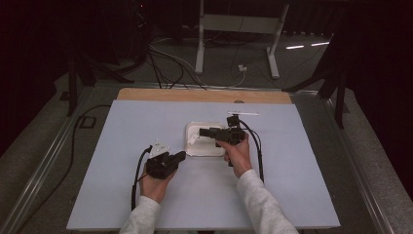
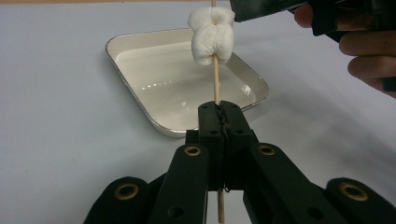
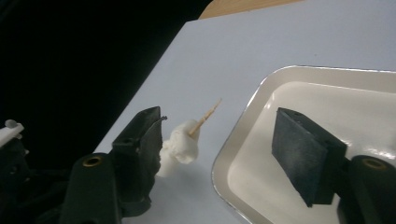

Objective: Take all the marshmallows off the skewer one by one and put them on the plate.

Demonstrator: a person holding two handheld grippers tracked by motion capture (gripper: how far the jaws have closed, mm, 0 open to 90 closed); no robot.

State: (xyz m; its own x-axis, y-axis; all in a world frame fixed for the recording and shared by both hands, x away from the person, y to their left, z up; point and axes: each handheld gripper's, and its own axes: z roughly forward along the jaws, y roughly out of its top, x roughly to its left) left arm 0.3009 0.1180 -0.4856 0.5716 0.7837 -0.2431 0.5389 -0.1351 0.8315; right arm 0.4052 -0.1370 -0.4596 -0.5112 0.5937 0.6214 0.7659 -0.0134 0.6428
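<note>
My left gripper [image 2: 220, 112] is shut on a thin wooden skewer [image 2: 216, 84] that stands up from its jaws. Two white marshmallows [image 2: 212, 35] are threaded near the skewer's top, above the near edge of an empty white tray [image 2: 159, 79]. In the high view the left gripper [image 1: 181, 156] sits just left of the tray [image 1: 210, 150]. My right gripper [image 1: 202, 132] reaches in from the right over the tray. Its jaws stand wide open in the right gripper view [image 3: 219, 144], with the marshmallows [image 3: 182, 147] and the skewer tip [image 3: 208, 114] between them, close to the left pad [image 3: 144, 140].
A pale blue sheet [image 1: 146, 204] covers the table, with a wooden strip [image 1: 195, 95] along the far edge. Cables trail from both grippers across the sheet. Beyond the table lie dark floor, cables and a white stand [image 1: 238, 24].
</note>
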